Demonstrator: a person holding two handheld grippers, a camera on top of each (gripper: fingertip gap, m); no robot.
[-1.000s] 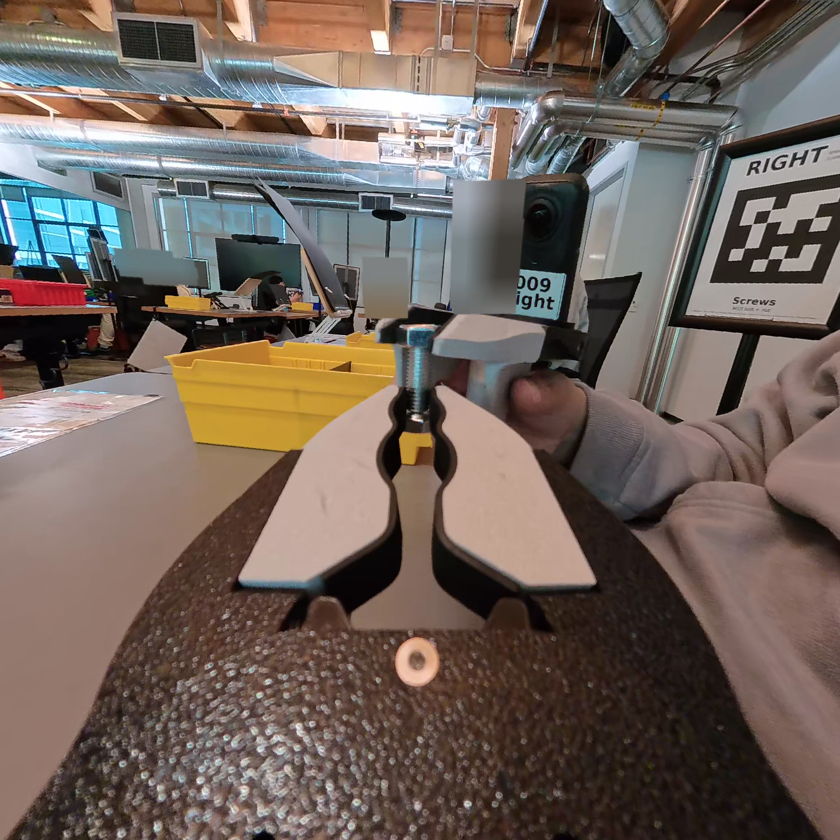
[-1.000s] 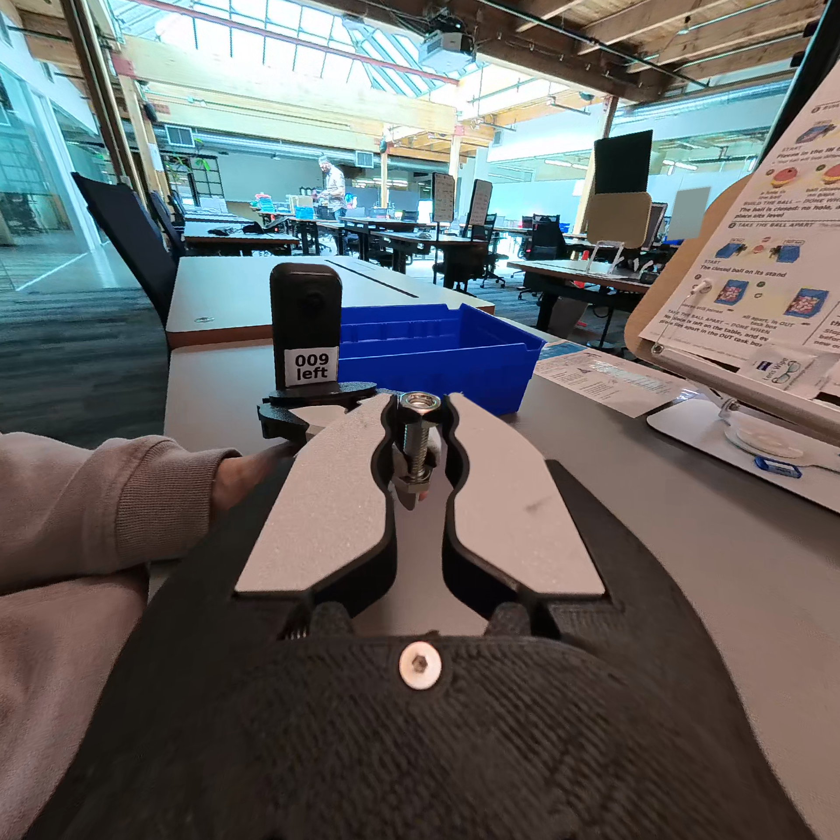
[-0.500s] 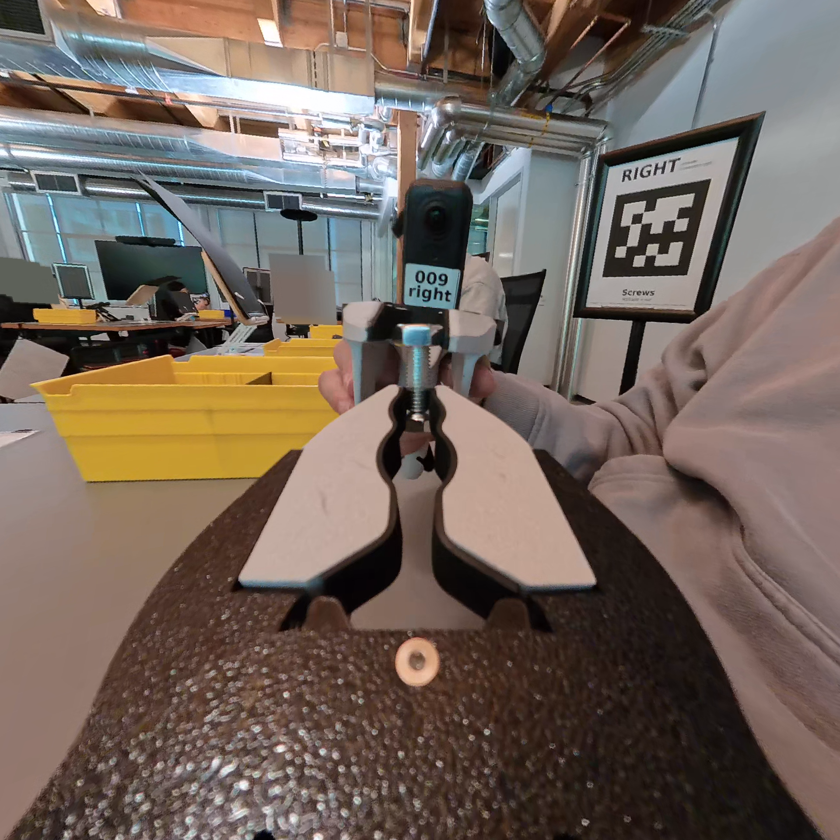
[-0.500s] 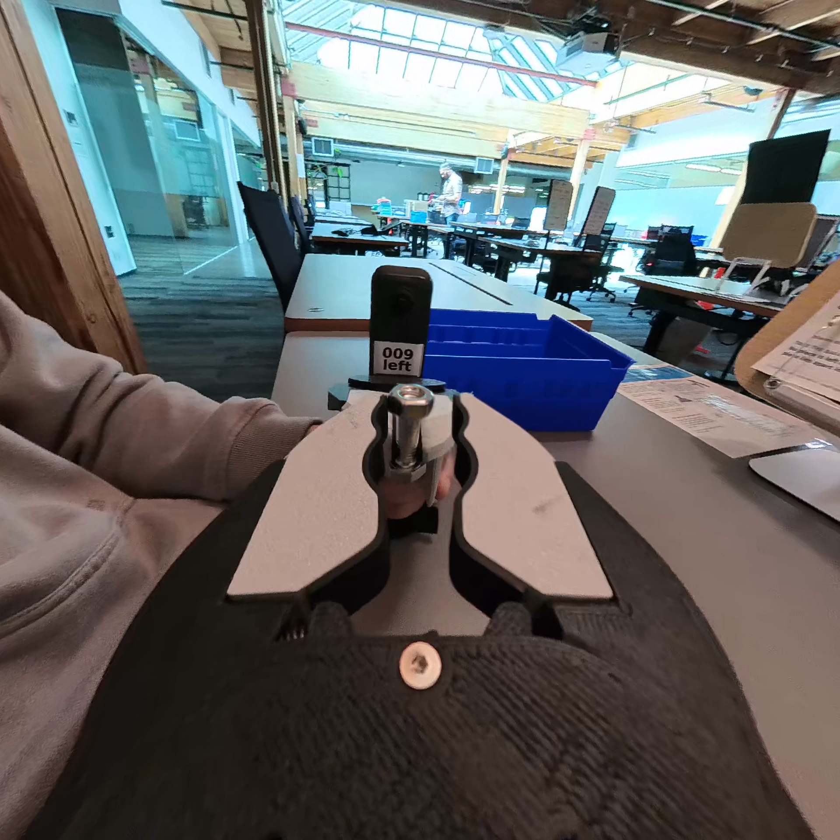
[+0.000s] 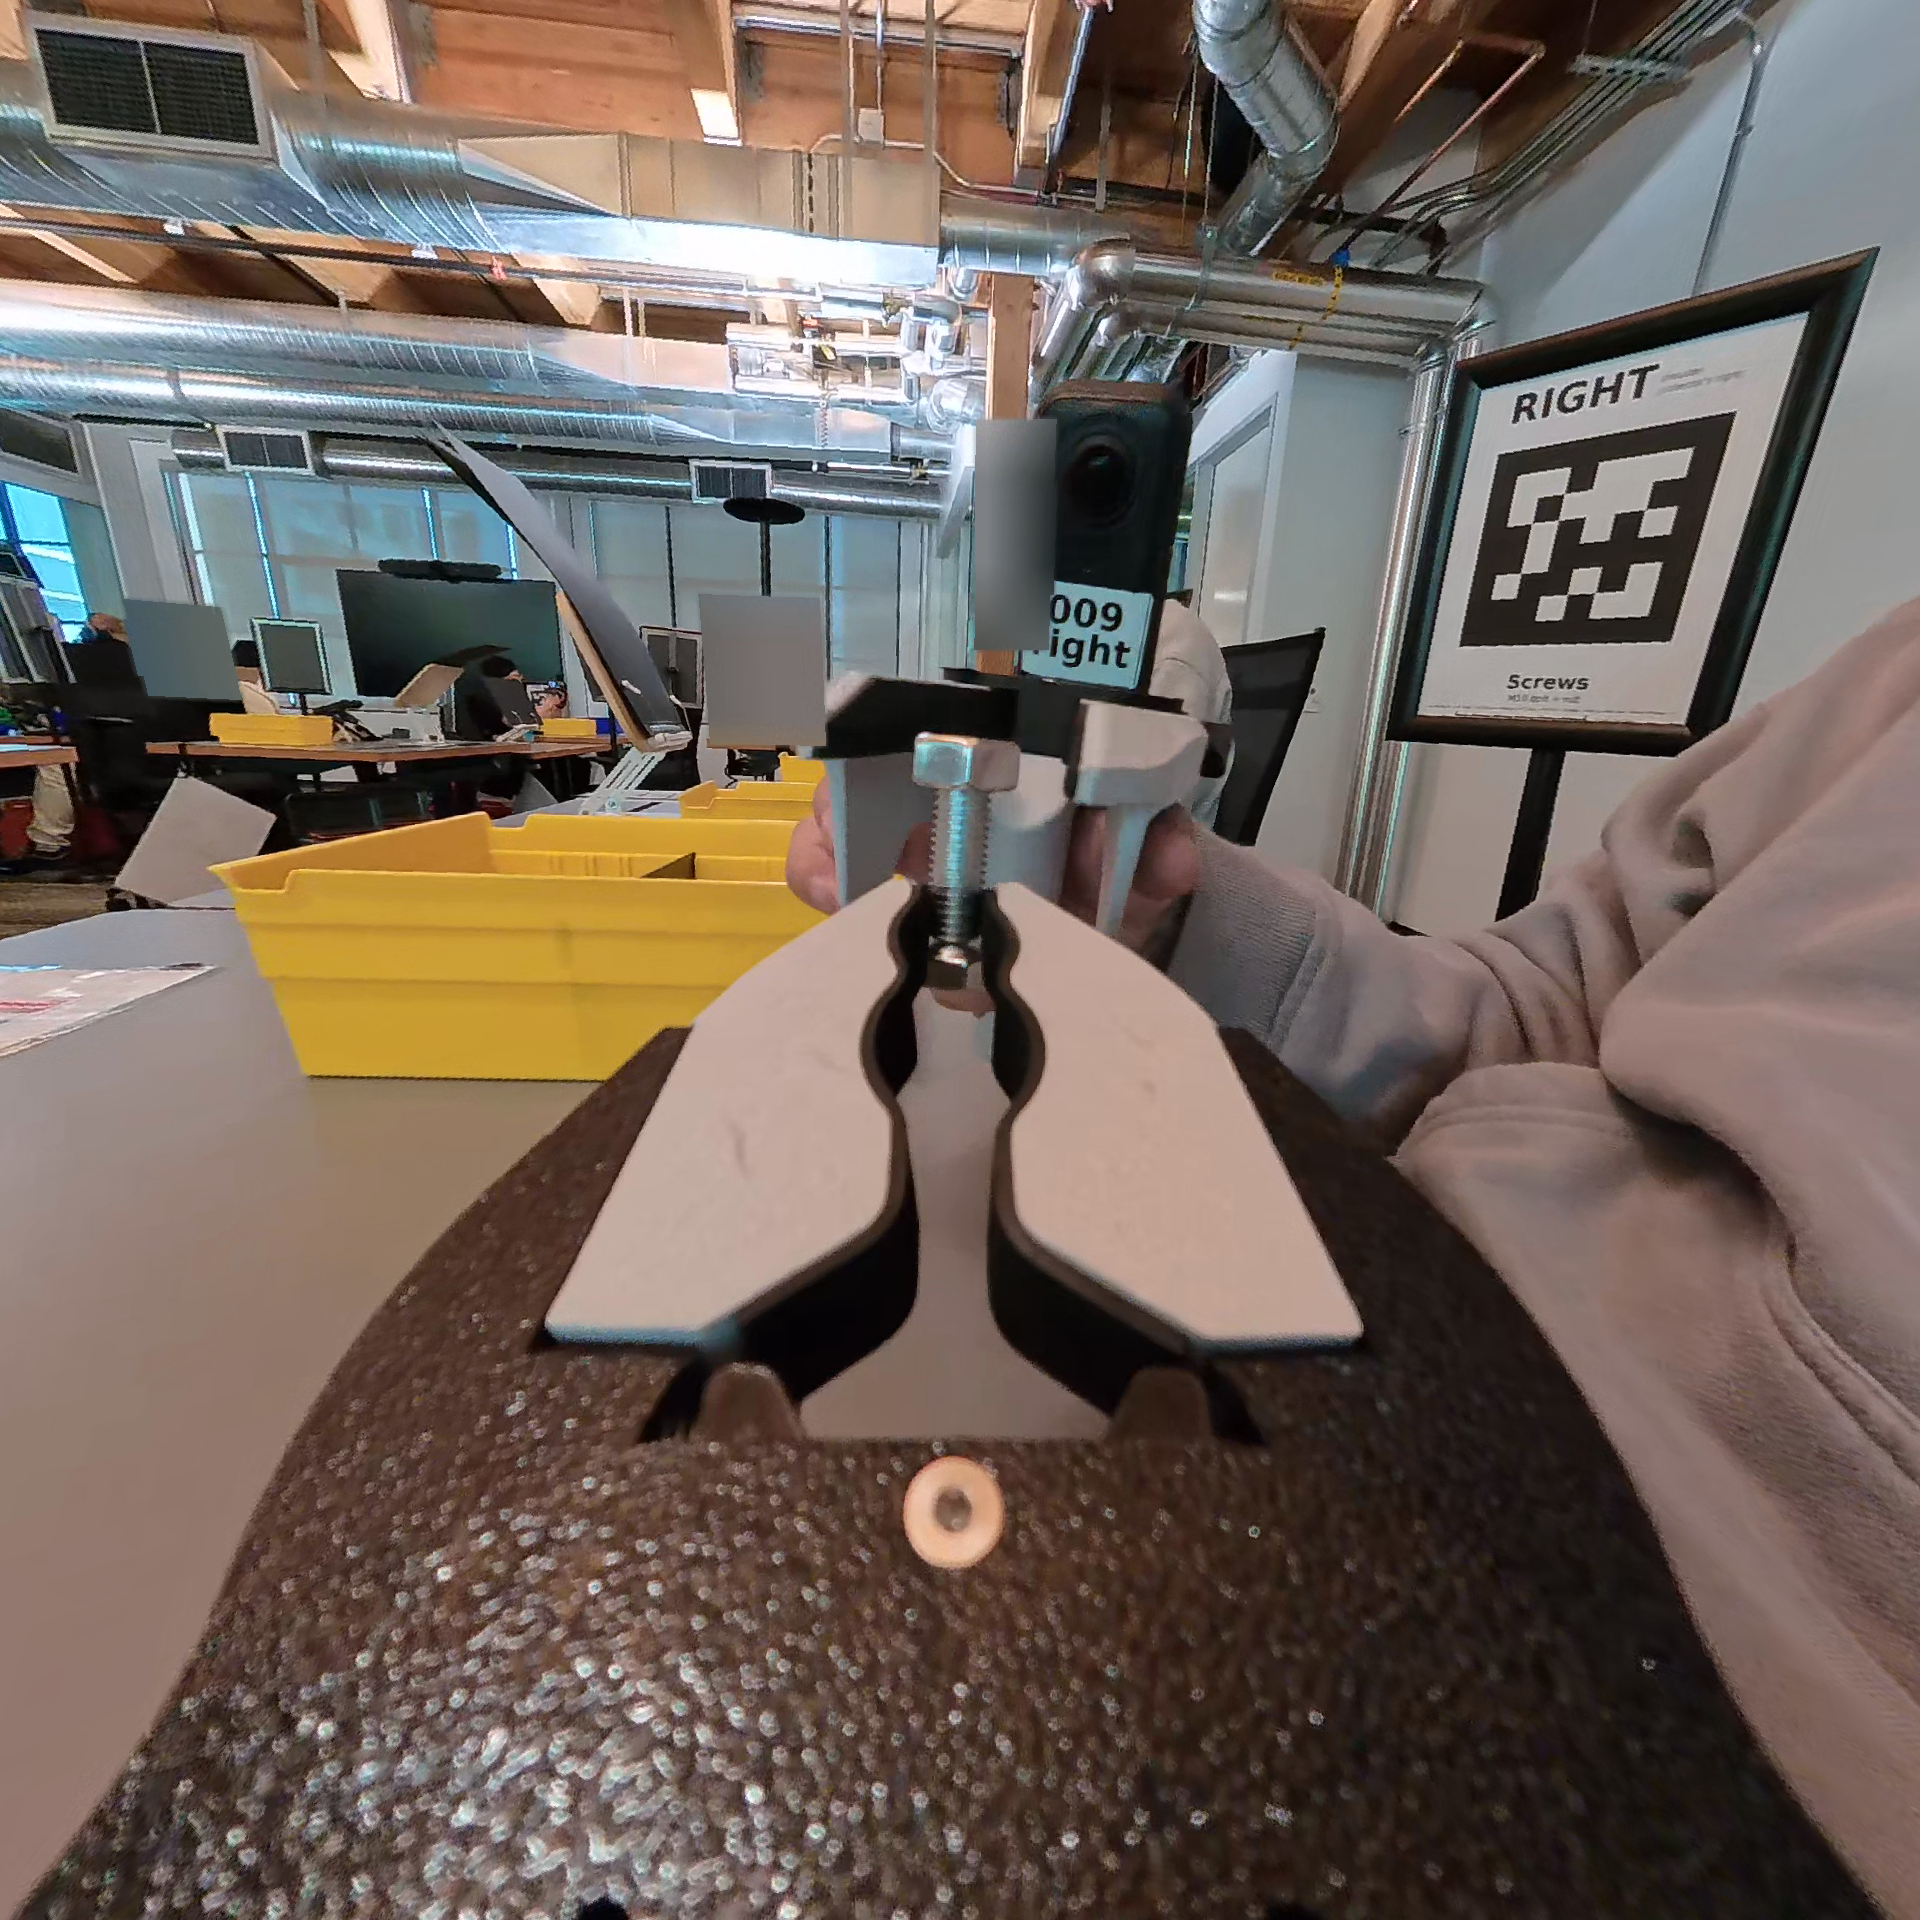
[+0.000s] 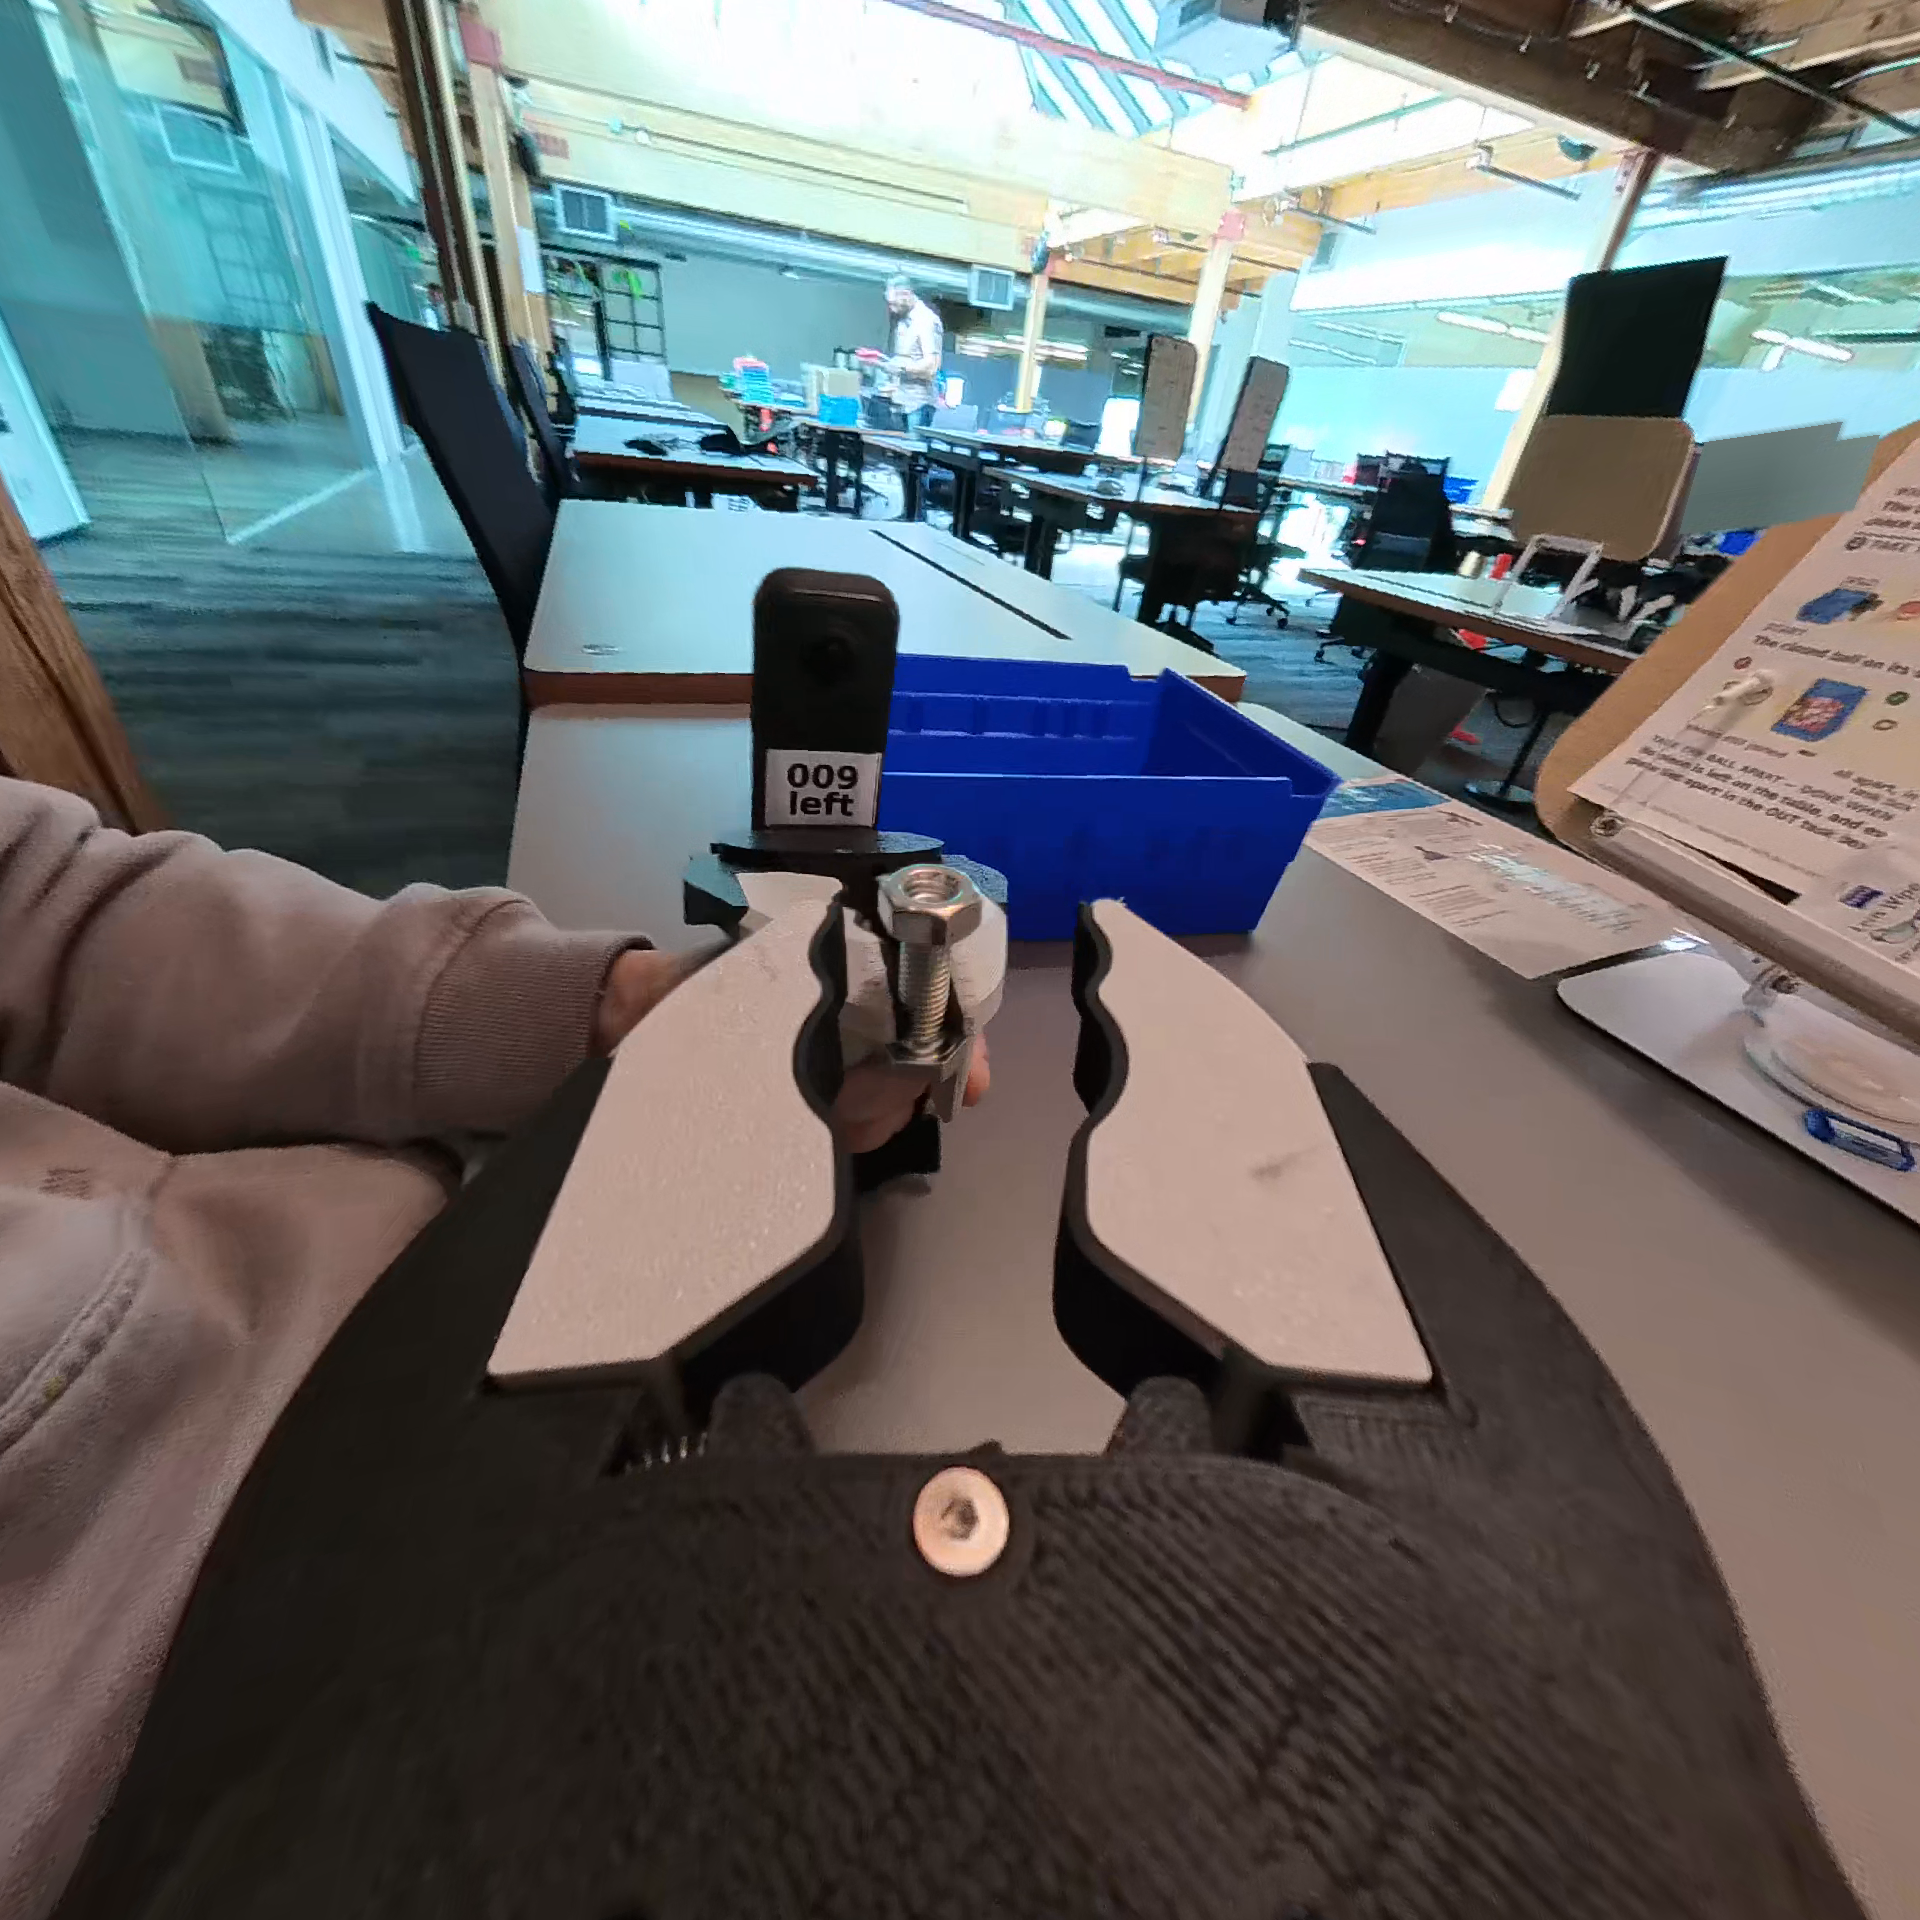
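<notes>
Your left gripper [image 5: 951, 940] fingers pinch bolt [image 5: 954, 831] shank upright, steadying it over worktop [image 5: 187, 1143]. Your right gripper [image 6: 951, 971] fingers spread, straddling nut [image 6: 928, 909] without pressing. Yellow bin [image 5: 499, 935] behind.

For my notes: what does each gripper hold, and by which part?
The left gripper grips a silver bolt low on its threaded shaft, beside a nut. The right gripper is open, holding nothing.

My wrist cams sit low behind own fingers, close over grey table [image 5: 156, 1143], facing each other; both share bolt [image 5: 954, 831] between, seen from opposite sides.
</notes>
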